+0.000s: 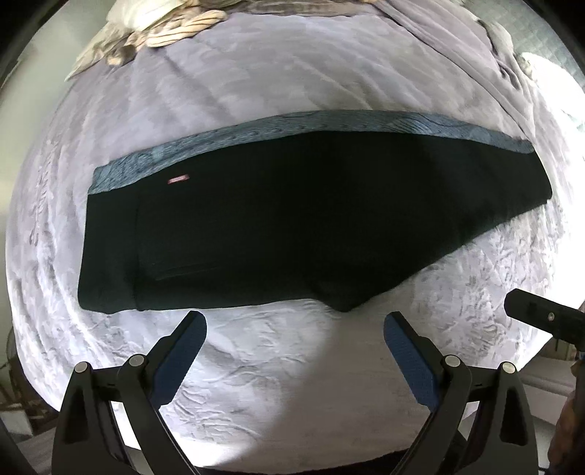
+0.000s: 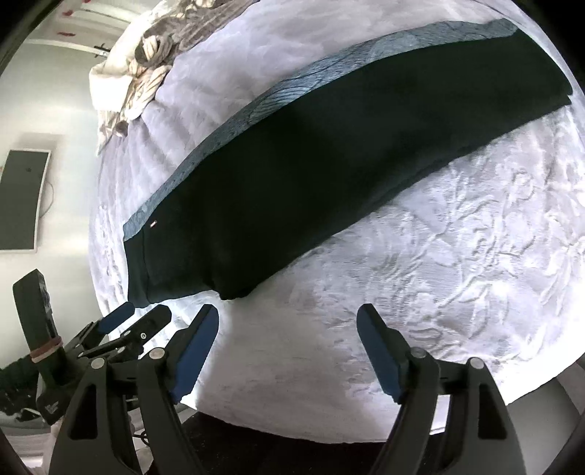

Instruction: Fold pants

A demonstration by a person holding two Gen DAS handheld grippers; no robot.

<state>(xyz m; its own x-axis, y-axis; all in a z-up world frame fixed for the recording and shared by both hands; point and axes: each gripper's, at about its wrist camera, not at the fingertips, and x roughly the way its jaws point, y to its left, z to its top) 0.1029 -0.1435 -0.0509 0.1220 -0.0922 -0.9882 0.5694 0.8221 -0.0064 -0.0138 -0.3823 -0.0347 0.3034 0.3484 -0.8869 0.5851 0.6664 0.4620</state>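
Pale quilted bedspread (image 1: 278,350) covers a bed; on it the pants (image 1: 292,226) lie flat, dark, one leg laid over the other, a grey-blue side stripe along the far edge, waistband to the left. Lengthwise fold looks done; folding end to end looks still to do.

Left gripper (image 1: 294,325) hangs over bare bedspread just short of the near edge, jaws released, nothing between them. Right gripper (image 2: 287,321) likewise, jaws spread and empty.

Only the right wrist view shows a wall-mounted screen (image 2: 23,199) and the left gripper from the side. Crumpled bedding (image 1: 175,29) lies at the bed's far end.
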